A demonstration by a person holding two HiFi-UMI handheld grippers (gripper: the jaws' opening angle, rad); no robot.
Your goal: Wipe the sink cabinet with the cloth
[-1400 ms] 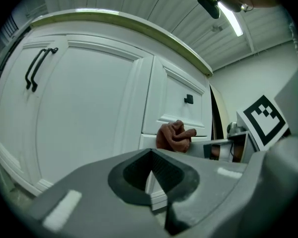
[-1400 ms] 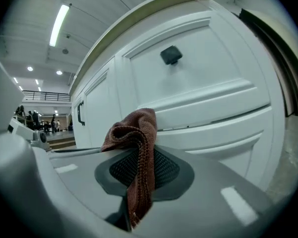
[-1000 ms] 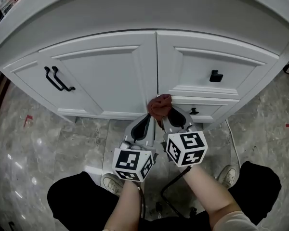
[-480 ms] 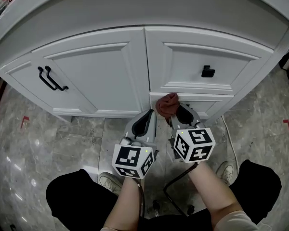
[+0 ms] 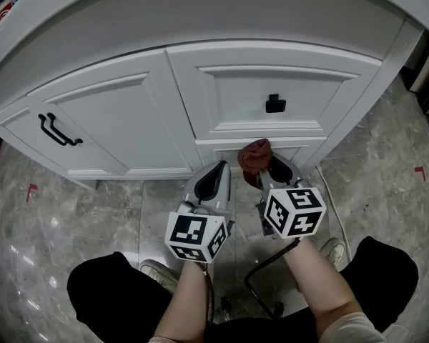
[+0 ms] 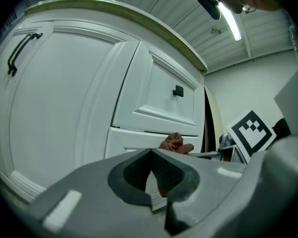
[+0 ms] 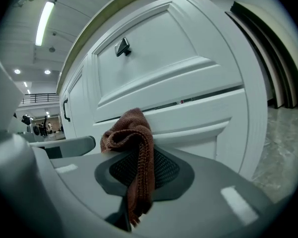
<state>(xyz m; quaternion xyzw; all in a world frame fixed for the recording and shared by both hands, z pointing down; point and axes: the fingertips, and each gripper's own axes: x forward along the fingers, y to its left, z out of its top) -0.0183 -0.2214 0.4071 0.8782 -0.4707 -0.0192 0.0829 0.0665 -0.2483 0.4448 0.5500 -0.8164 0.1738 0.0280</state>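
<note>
- Cloth (image 5: 255, 156) is pinched in your right claw (image 5: 264, 171), against the sink cabinet (image 5: 121, 120) just below its black knob (image 5: 274, 103).
- Your left claw (image 5: 217, 177) is pressed together and empty, below-left of that knob.
- Wiping looks under way; no view shows which panels are done.

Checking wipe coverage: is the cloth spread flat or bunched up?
Bunched. The cloth is a crumpled wad pinched in the right gripper, one strip hanging down between the jaws, close against the lower drawer front.
</note>
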